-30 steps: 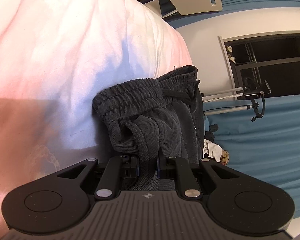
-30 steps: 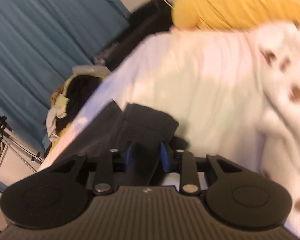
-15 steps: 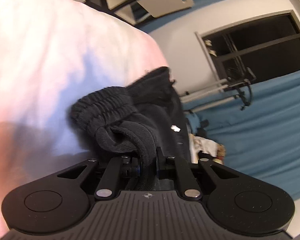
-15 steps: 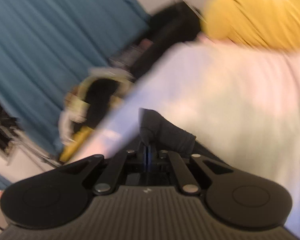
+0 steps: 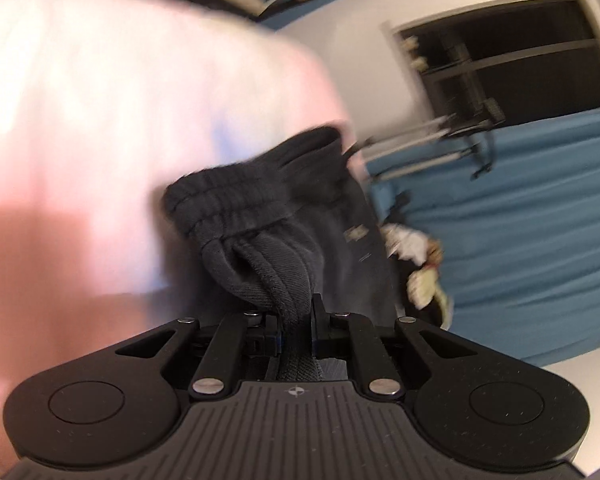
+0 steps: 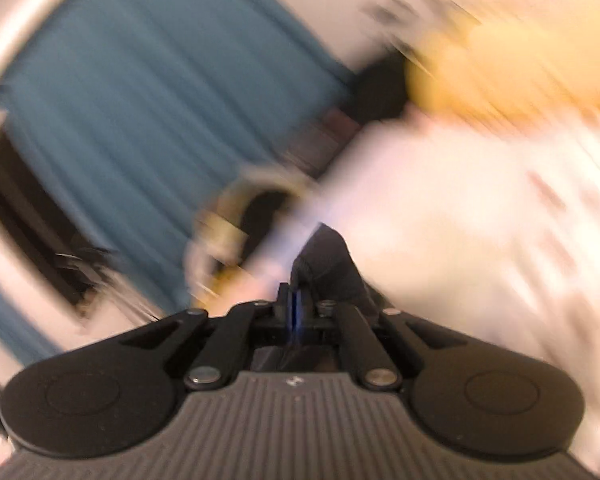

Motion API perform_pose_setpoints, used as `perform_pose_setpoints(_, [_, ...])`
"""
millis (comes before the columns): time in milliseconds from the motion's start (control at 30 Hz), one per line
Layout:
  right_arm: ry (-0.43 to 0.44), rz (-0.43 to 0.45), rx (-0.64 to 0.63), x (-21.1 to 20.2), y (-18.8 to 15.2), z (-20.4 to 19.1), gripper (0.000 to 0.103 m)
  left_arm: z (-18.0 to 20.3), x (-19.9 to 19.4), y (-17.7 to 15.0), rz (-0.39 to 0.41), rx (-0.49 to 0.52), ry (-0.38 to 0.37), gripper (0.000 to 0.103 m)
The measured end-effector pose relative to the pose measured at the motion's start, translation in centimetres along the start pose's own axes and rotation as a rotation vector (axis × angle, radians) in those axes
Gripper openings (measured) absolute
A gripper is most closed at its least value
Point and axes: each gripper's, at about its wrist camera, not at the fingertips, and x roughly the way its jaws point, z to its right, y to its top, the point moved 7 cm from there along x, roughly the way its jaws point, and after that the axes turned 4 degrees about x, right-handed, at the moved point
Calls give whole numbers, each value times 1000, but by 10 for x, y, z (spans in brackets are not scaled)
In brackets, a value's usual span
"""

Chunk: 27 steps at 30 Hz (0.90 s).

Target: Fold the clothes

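The dark trousers [image 5: 284, 216] hung bunched in front of your left gripper [image 5: 296, 316], held off the pale bedding [image 5: 100, 120] behind them, with the gathered elastic waistband at the top of the bundle and a thick ribbed fold running down between the fingers. A second before, the waistband had lain lower and more spread against the bedding, with its drawstring showing. By this moment it had pulled into a tighter clump, and the view had tilted toward the dark window and the blue curtain [image 5: 520, 240]. On the other side, your right gripper [image 6: 296, 304] had gone from standing apart around a flat dark panel to being pressed together on a thin peak of the same dark cloth [image 6: 328, 260]. The whole right view was smeared with motion.

I judged from this that you were lifting and carrying the garment with both ends pinched, probably to shake it out or bring one end over the other. Which of the two it was, the blur did not let me settle.

Your left gripper was clamped on the ribbed fold, its fingers held slightly apart by the thickness of the fabric. Your right gripper was closed almost completely, with only a sliver of blue pad showing between the fingers and cloth rising from just beyond them. The yellow item [image 6: 500, 64] and the bedding lay beyond, too blurred to describe further.
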Motion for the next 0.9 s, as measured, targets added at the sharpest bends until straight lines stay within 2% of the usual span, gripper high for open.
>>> perform_pose_setpoints(100, [-170,-120,95,-3,-42,75,3,-18,5,-8,-27,-24,10,14])
perform_pose_setpoints(167, [-177,-140,133,-6,-56,96,3,-19,6,-11,-29,-8,14,15])
perform_pose_setpoints(267, [-164,-139,47,-7,-52,89,6,-7,4,-9,-28,71,16,20])
perform_pose_setpoints(333, [-174,-137,2,-5,-46,80,12,-1,1,-10,-44,141,36,44])
perform_pose_setpoints(367, [-181,-130,-13,-3,-42,77,22,3,-2,-11,-49,175,46,71])
perform_pose_setpoints(400, [-192,-119,-31,-4,-39,75,41,5,-6,-11,-43,201,57,88])
perform_pose_setpoints(433, [-208,-101,-58,-3,-36,74,50,8,-11,-12,-35,230,68,90])
perform_pose_setpoints(467, [-224,-74,-94,-5,-32,69,54,12,-17,-14,-19,263,77,90])
perform_pose_setpoints(600, [-286,68,-215,-20,-14,61,56,34,-42,-19,42,386,122,91])
perform_pose_setpoints(667, [-268,100,-264,-13,-6,48,56,60,-50,-24,99,494,133,93])
perform_pose_setpoints(800, [-171,39,-279,27,-8,9,56,122,-43,-50,164,696,94,95])
perform_pose_setpoints(900, [-84,-42,-221,67,-17,-21,56,171,-9,-85,144,827,32,96])
